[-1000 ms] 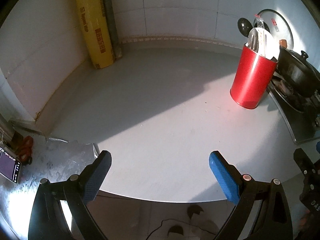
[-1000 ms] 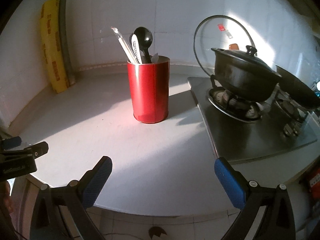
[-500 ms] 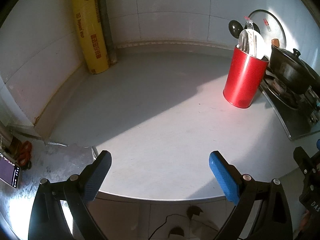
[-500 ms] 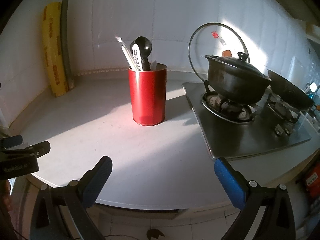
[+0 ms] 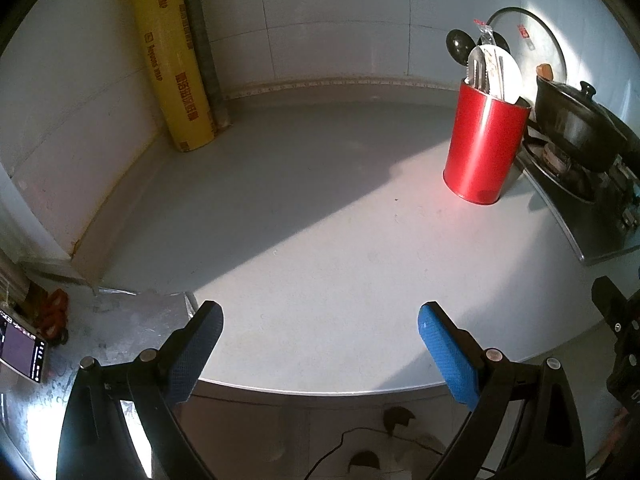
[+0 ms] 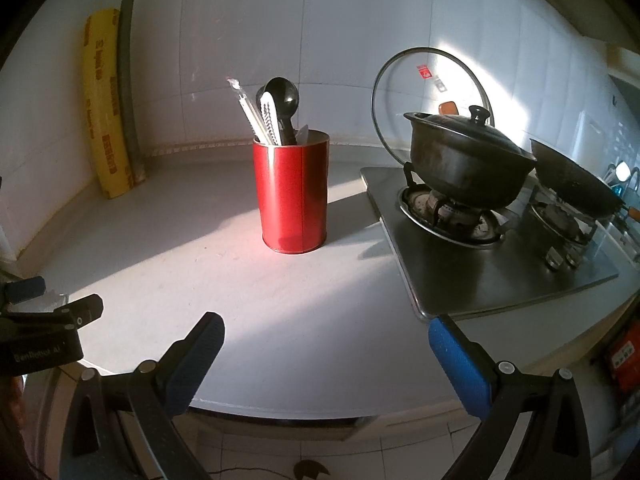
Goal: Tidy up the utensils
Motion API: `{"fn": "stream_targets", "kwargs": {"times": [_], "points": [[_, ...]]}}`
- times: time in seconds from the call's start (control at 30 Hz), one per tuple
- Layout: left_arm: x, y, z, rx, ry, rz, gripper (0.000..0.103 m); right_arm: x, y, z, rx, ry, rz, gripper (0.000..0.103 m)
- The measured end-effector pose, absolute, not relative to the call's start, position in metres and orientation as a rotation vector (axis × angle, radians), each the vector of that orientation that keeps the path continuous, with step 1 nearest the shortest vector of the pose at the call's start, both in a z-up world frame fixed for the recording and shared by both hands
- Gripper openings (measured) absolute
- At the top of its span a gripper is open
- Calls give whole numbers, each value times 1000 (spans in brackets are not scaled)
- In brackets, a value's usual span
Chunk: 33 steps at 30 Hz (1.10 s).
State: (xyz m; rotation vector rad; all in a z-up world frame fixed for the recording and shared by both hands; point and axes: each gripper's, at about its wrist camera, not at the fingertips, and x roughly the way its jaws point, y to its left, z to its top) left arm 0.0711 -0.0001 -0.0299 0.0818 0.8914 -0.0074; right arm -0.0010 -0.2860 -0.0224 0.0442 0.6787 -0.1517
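Both pairs of tongs are held spread wide with nothing between them: the left gripper (image 5: 320,332) and the right gripper (image 6: 326,340) are poised over the near edge of the pale countertop (image 6: 248,280), well apart from the task's things.

The utensils are gathered upright in a red canister (image 6: 294,196), which stands on the countertop just left of the steel stove top (image 6: 492,264). A black ladle (image 6: 282,94), a white slotted utensil (image 6: 270,120) and a pale slim-handled piece (image 6: 244,100) are seen leaning towards the canister's left rim; a fourth pale tip just shows above the rim, and what it belongs to cannot be told.

The utensils are judged to be light, stiff and smooth, so some slip under the ribbed pads is to be expected. Each is best taken on its exposed shaft just above the rim and drawn straight upward. The canister looks thin-walled and light, tall for its base, so tipping is a risk if a handle is dragged sideways.

Compared with the frame one second ago, the canister is seen smaller and farther off in the right wrist view, and more of the floor below the counter edge is shown, so both grippers are judged to have been drawn back. The spread of the tongs is unchanged.
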Motion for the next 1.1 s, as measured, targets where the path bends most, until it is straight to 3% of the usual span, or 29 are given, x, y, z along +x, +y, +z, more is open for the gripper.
{"fn": "stream_targets", "kwargs": {"times": [1.1], "points": [[73, 2, -34, 78, 907, -3, 98, 0, -280, -23, 27, 693, -155, 103]]}}
